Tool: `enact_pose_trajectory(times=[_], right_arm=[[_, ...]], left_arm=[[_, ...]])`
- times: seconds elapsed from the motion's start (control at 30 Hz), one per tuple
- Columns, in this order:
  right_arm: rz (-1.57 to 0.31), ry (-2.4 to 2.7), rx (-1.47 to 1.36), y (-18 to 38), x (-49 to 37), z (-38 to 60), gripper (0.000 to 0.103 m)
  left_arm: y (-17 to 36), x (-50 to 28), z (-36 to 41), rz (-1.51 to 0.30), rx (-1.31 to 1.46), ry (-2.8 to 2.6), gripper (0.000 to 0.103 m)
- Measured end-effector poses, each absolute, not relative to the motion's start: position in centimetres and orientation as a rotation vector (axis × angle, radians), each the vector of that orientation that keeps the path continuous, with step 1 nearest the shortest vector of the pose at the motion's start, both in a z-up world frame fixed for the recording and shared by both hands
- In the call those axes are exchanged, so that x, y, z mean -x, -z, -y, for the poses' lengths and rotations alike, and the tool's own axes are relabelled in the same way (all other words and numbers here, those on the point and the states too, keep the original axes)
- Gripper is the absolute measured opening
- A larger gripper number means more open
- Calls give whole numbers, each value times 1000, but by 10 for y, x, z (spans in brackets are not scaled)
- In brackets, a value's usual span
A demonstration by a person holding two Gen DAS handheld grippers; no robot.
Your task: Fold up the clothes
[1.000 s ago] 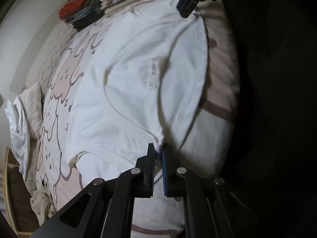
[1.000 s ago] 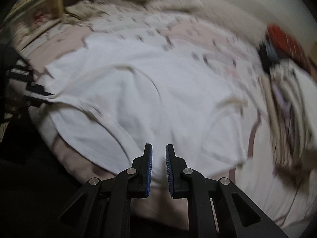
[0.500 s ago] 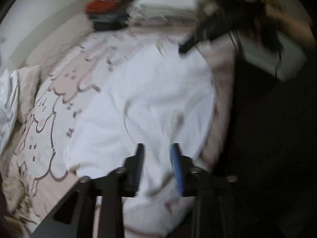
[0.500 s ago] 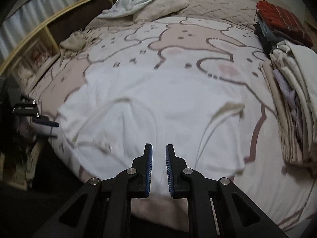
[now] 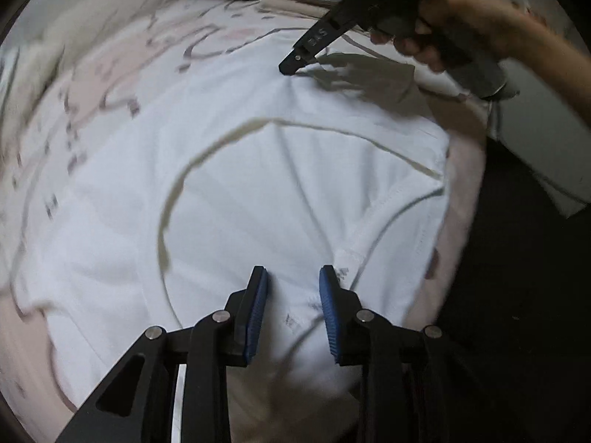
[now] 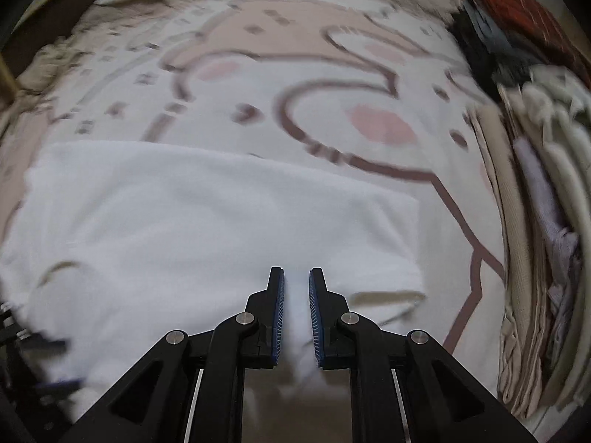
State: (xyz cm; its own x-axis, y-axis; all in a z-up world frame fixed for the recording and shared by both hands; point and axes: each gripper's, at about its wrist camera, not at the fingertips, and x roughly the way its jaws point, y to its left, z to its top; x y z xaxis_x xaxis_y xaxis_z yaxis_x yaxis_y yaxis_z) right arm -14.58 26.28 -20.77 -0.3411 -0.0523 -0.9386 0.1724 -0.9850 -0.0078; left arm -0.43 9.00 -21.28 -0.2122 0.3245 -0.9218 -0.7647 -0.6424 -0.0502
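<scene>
**White T-shirt spread flat on the patterned bedspread**

Seen from the left wrist view: at far left, blurred pink-and-white cartoon bedspread [image 5: 110,62]. In the middle, a white T-shirt [image 5: 240,192] lying flat, a curved seam line arcing across it. Near the bottom, the left gripper [image 5: 293,288] poised just above the fabric, blue-padded jaws spread apart with cloth showing in the gap and nothing pinched. Just right of those jaws, a stitched hem edge [image 5: 373,221] running toward the bed's right side. Far right and up, a bare hand [image 5: 436,33] wrapped around the handle of the right gripper [image 5: 291,68], black tip down at the shirt's far edge beside a grey shadowed fold.

Seen from the right wrist view: at far left, a wooden bed frame [image 6: 22,11] and rumpled bedding. Centre, the T-shirt [image 6: 207,221] lying near, bedspread [image 6: 258,85] beyond it. Low centre, the right gripper [image 6: 296,295] with jaws nearly together, a narrow gap left, white cloth visible in that gap; whether pinched or merely behind cannot be told. At right, a stack of folded beige and lilac clothes [image 6: 532,243], with red and dark folded garments [image 6: 513,26] farther back.
</scene>
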Motion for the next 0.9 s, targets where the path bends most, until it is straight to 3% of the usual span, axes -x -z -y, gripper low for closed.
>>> enact_pose_trajectory(times=[0.23, 0.37, 0.53, 0.67, 0.7, 0.73, 0.77, 0.8, 0.9], right_arm=[[-125, 2448, -1668, 192, 133, -280, 13], [42, 2390, -1531, 163, 89, -294, 13], [-111, 2317, -1600, 179, 28, -285, 13], [141, 2398, -1615, 191, -2, -309, 13], [240, 2423, -1599, 188, -8, -317, 19], [331, 2447, -1585, 186, -13, -325, 33], [416, 2484, -1562, 183, -19, -335, 74], [502, 2519, -1538, 181, -25, -344, 83], [753, 2477, -1486, 181, -35, -367, 83]], left_arm=[[207, -7, -72, -395, 1371, -1917, 27], [186, 5, -61, -235, 1355, -1949, 27], [165, 18, -83, -170, 1253, -1993, 31], [171, 20, -134, -191, 1200, -1975, 31], [173, 19, -143, -206, 1189, -1967, 31], [178, 16, -155, -232, 1182, -1957, 31], [182, 14, -167, -257, 1174, -1947, 31], [189, 12, -173, -267, 1184, -1934, 31], [208, 7, -192, -296, 1211, -1897, 31]])
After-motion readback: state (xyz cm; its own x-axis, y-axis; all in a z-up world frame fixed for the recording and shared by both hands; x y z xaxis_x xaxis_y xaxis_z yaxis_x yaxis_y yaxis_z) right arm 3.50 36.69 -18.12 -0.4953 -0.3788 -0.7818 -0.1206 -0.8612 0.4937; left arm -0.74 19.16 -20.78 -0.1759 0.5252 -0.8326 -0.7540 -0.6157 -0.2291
